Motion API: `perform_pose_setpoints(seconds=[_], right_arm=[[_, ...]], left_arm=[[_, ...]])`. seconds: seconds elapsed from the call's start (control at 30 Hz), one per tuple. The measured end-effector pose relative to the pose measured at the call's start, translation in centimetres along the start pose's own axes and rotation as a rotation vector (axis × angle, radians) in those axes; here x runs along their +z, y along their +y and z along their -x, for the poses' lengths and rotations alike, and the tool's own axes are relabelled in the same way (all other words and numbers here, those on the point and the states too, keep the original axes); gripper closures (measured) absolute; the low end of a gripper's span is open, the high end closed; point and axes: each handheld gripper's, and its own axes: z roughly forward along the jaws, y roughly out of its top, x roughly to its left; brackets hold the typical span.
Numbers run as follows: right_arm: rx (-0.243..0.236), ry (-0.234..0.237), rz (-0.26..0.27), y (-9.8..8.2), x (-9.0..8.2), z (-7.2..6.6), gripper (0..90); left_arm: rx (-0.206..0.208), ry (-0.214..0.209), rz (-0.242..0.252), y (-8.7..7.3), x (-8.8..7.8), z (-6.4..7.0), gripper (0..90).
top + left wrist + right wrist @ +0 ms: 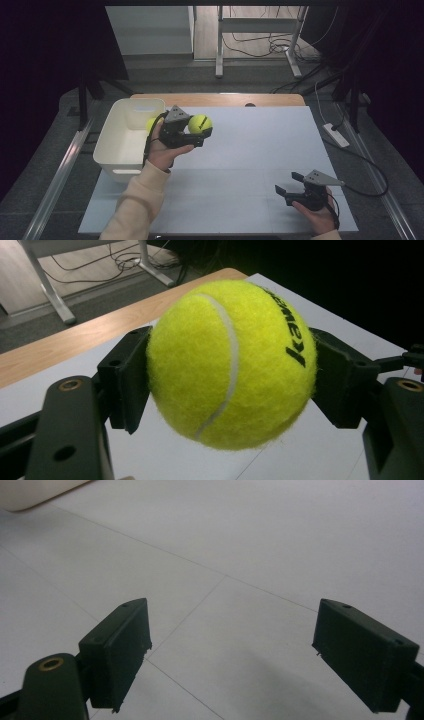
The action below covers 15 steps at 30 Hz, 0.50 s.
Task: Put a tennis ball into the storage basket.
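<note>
1. so, left gripper (196,131) is clamped on a tennis ball (200,123). in the left gripper view the two black pads press the ball (231,362) on opposite sides, about at its widest part, so the grip looks centred and unlikely to slip.
2. ball is off the table, held in the air over the white board (250,150), just beside the right wall of the white bin (120,145).
3. a second yellow ball (150,123) shows behind the hand at the bin's right rim; looks to be inside the bin, mostly hidden, can't be sure.
4. judgement: work in hand is moving balls between table and bin. held ball being up and next to the rim fits a carry into the bin, but direction can't be read from this alone.
5. left hand (162,152) wraps the gripper body from below, jaws pointing away from the person and roughly level, which keeps the ball clear of the rim.
6. right gripper (290,182) sits low near the front right of the board, well apart from the ball. jaws wide open, nothing between them, just bare board in the right gripper view. looks parked.
7. risk: clipping the bin wall on the way over.
</note>
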Motion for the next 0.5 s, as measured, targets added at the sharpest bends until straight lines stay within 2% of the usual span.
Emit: perform_pose_setpoints(seconds=[0.5], right_arm=[[-0.003,-0.002,0.001,0.0,0.0,0.0,15.0]], left_arm=[[-0.005,0.043,0.015,0.9,-1.4,-0.7,27.3]])
